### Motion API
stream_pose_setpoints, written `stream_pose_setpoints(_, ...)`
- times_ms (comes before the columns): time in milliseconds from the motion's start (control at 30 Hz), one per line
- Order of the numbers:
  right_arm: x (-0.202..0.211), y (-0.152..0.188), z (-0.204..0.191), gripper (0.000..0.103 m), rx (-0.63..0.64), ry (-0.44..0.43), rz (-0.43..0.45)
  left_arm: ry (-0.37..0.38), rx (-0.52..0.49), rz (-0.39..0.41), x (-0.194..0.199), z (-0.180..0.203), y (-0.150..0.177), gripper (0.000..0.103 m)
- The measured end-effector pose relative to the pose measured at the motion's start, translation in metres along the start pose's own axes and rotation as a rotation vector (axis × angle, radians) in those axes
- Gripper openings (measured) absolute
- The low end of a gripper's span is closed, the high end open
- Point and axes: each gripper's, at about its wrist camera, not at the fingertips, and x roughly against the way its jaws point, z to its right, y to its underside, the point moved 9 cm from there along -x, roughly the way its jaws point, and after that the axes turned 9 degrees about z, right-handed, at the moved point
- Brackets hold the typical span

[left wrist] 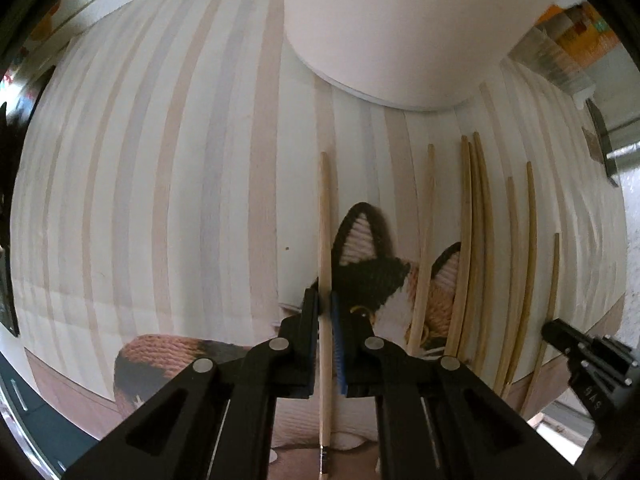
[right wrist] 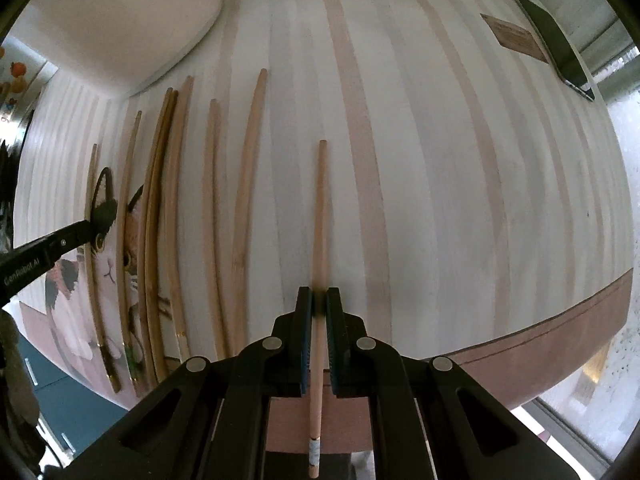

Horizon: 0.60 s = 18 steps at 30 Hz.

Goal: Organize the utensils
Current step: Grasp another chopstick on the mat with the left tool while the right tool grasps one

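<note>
Left claw (left wrist: 325,312) is pinched tight on a chopstick (left wrist: 325,216), pads clamped near the thick end, the thin tip running away over the striped table (left wrist: 160,160). Right claw (right wrist: 318,312) does the same, jaws narrow on its own chopstick (right wrist: 320,216), well clear of the others. These sticks look light, stiff and smooth, so I judge a grip near the butt lets the long tip swing; closer to the middle would steady it. Round wood may roll or slip between flat pads. Outward from the left claw lies a cat mat (left wrist: 368,276), and beyond it the loose sticks (left wrist: 476,240) lie side by side, some touching. A white pot (left wrist: 400,40) stands at the far end, likely where they go.
</note>
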Motion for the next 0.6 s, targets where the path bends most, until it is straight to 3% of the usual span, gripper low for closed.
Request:
stream_pose_setpoints(233,-0.001,-0.014,-0.006,0.008,0.040,0.033,-0.032,-0.027,-0.034,0.004,-0.002,0.003,0.010,0.008)
stream_pose_setpoints(600,-0.010,-0.022,-0.036,0.008,0.101,0.089,-0.002,-0.034,-0.041,0.012,0.017,0.013,-0.001,0.008)
